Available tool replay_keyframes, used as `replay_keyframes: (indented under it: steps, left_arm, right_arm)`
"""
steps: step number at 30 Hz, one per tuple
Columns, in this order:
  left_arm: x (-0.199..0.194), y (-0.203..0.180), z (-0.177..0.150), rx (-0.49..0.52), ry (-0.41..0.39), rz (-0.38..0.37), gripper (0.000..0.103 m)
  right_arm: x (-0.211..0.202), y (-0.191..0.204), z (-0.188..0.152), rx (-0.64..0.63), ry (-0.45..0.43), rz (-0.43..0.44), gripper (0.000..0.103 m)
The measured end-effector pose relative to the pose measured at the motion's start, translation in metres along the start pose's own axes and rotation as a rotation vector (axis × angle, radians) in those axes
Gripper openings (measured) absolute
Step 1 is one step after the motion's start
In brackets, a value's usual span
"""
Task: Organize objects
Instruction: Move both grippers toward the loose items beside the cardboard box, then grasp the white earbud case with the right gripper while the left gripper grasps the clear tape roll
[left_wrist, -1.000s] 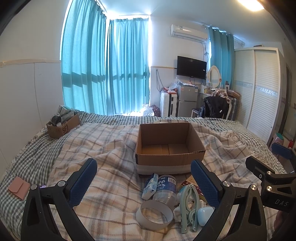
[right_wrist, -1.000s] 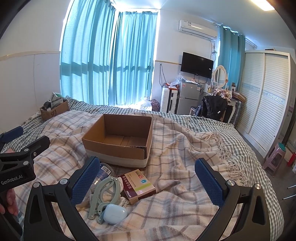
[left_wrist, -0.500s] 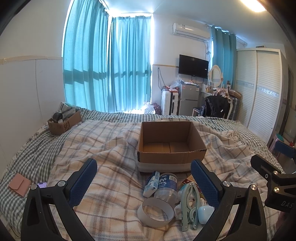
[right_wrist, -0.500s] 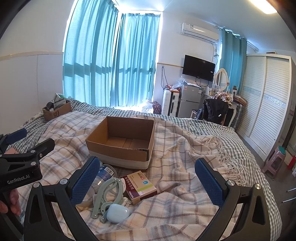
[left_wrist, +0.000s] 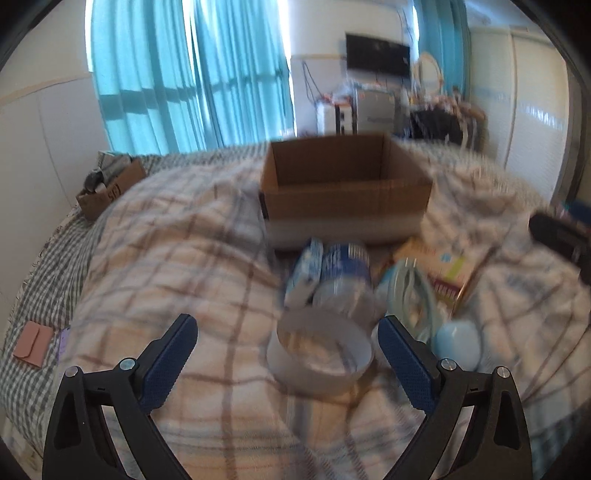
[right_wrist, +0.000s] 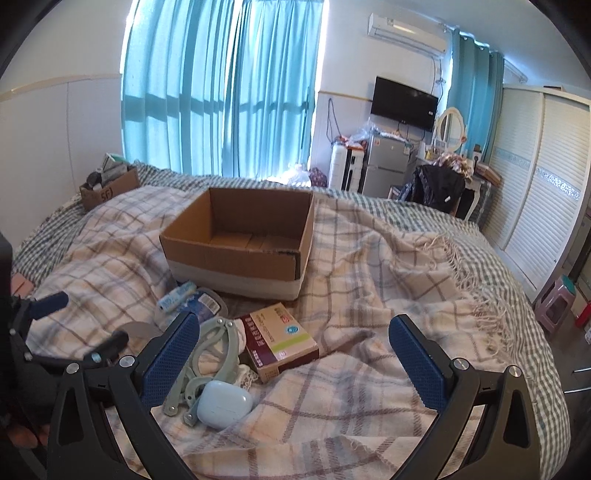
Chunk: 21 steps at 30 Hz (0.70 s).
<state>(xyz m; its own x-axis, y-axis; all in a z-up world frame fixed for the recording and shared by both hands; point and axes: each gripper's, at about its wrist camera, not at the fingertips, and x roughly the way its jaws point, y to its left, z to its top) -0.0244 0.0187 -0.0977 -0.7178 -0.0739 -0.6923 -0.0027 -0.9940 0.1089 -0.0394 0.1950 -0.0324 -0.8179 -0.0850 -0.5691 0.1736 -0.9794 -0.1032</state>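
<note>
An empty cardboard box (left_wrist: 345, 192) (right_wrist: 240, 240) sits on the plaid blanket. Before it lies a pile: a white tape roll (left_wrist: 320, 350), a clear bottle with blue label (left_wrist: 343, 273) (right_wrist: 205, 304), a small blue-white pack (left_wrist: 304, 273) (right_wrist: 176, 295), a green clip (left_wrist: 410, 291) (right_wrist: 212, 354), a white earbud case (left_wrist: 458, 343) (right_wrist: 223, 404) and a medicine box (left_wrist: 439, 269) (right_wrist: 282, 341). My left gripper (left_wrist: 288, 354) is open, low over the tape roll. My right gripper (right_wrist: 295, 354) is open, empty, just behind the medicine box.
A small cardboard box of items (left_wrist: 110, 184) (right_wrist: 109, 186) stands at the bed's far left. A pink wallet (left_wrist: 32, 343) lies at the left edge. A fridge, desk and wardrobe (right_wrist: 546, 177) stand beyond the bed on the right.
My left gripper has dropped forward and down toward the tape roll; its view is blurred by motion. My right gripper has moved slightly closer to the pile. Both stay open.
</note>
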Motion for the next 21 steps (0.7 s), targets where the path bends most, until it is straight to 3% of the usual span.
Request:
replay_keyframes:
  steps: [10, 11, 12, 13, 16, 21]
  left_arm:
    - [0.041, -0.023, -0.02, 0.114, 0.184, -0.06, 0.094]
    - [0.044, -0.023, -0.019, 0.12, 0.194, -0.06, 0.091]
    - [0.048, -0.023, -0.02, 0.12, 0.204, -0.057, 0.083]
    - [0.052, -0.021, -0.019, 0.111, 0.22, -0.062, 0.082]
    - [0.053, -0.009, -0.015, 0.048, 0.219, -0.119, 0.081]
    - [0.024, 0.016, -0.004, -0.075, 0.125, -0.174, 0.08]
  right_arm:
    - [0.029, -0.003, -0.011, 0.017, 0.09, 0.034, 0.103]
    - [0.031, -0.002, -0.012, 0.013, 0.099, 0.033, 0.103]
    - [0.032, -0.001, -0.013, 0.009, 0.104, 0.031, 0.103]
    - [0.033, 0.001, -0.013, 0.004, 0.108, 0.03, 0.103]
    - [0.036, 0.006, -0.014, -0.014, 0.125, 0.041, 0.103]
    - [0.043, 0.02, -0.018, -0.062, 0.177, 0.065, 0.103]
